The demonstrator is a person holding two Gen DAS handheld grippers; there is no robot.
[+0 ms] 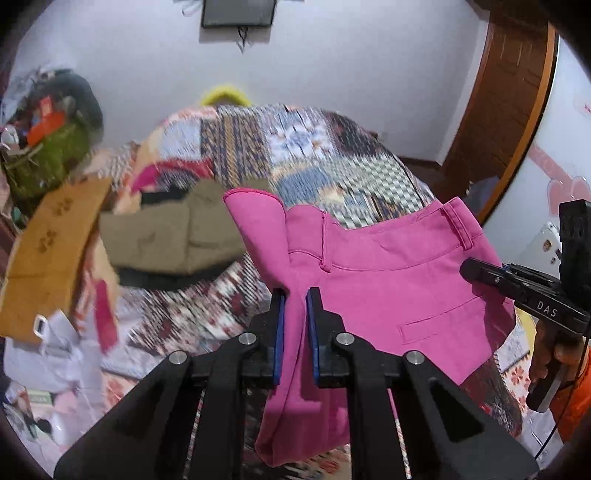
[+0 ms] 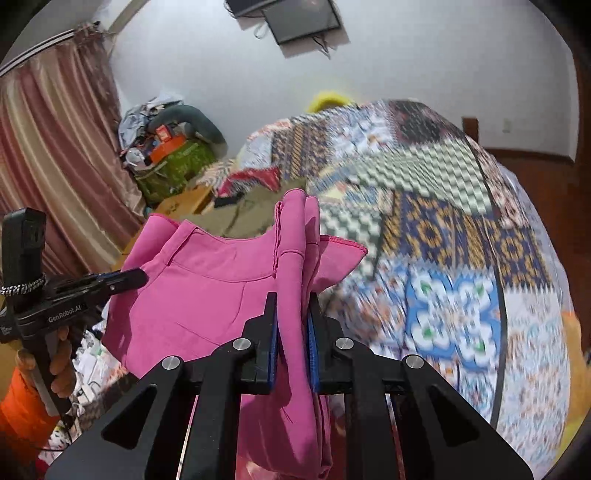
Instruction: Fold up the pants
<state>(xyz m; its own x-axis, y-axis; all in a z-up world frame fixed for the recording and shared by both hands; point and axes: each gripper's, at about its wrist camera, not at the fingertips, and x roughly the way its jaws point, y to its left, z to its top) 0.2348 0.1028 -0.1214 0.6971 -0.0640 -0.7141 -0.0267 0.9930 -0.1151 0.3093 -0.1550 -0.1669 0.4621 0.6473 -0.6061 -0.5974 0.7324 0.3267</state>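
Left claw (image 1: pixel 295 295): lower centre of the left wrist view, jaws pinched on a bunched fold of the pink pants (image 1: pixel 388 280); cloth runs up between the blue pads and hangs down below them.
Pink pants, left wrist view: held up off the bed, spreading from the claw toward the right of the frame; waistband with a belt loop at upper right, a welt pocket at centre right, one flap standing up at upper centre.
Right claw (image 2: pixel 293 306): lower centre of the right wrist view, jaws clamped on a thick gather of the same pants (image 2: pixel 207 280), which sticks up above the fingertips and trails below.
Pink pants, right wrist view: stretched from the claw toward the left of the frame.
Other claw in each view: the right one (image 1: pixel 466 268) enters from the right edge with its tips at the pants' edge; the left one (image 2: pixel 142 275) enters from the left edge, tips on the cloth.
Patchwork bedspread (image 1: pixel 295 147): behind and under the pants, blurred.
Olive garment (image 1: pixel 173 236): centre left on the bed, apart from the pants.
Wall screen (image 1: pixel 238 13): top centre.
Curtain (image 2: pixel 48 147): upper left of the right wrist view.
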